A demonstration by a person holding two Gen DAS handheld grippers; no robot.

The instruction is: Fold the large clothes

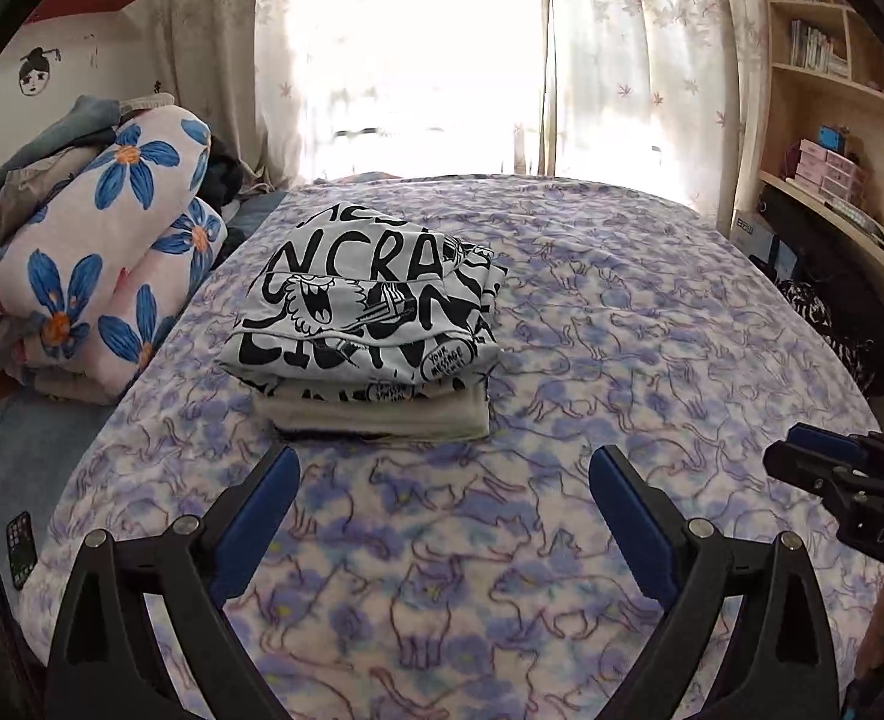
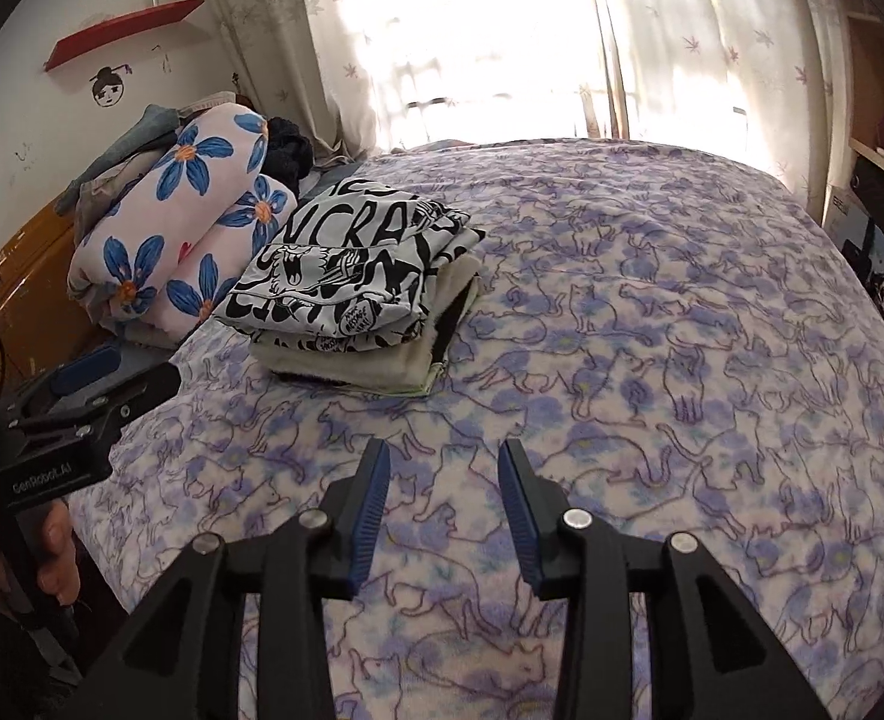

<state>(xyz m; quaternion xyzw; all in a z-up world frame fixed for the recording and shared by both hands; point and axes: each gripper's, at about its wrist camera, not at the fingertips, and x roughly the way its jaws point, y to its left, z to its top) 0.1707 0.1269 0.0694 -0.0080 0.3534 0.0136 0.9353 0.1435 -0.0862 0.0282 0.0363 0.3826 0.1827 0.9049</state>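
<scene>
Left of frame: rolled pink quilt with blue flowers (image 1: 100, 252). Centre-left: folded black-and-white lettered garment (image 1: 364, 312) lies on a cream folded cloth (image 1: 376, 414), on the bed's purple cat-print fleece blanket (image 1: 622, 330). My left hand-held gripper (image 1: 445, 468) stands wide apart, empty; right hand-held gripper (image 2: 445, 462) is parted, empty, at the lower frame.

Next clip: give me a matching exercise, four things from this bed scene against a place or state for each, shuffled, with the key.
Things:
1. printed shirt
2. floral quilt
3. phone
4. left gripper

Places or states:
A. rolled up, left of the clothes stack
B. open, nothing between its fingers
C. folded, on top of the stack
D. flat at the bed's near left edge

Pairs: 1-C, 2-A, 3-D, 4-B
</scene>
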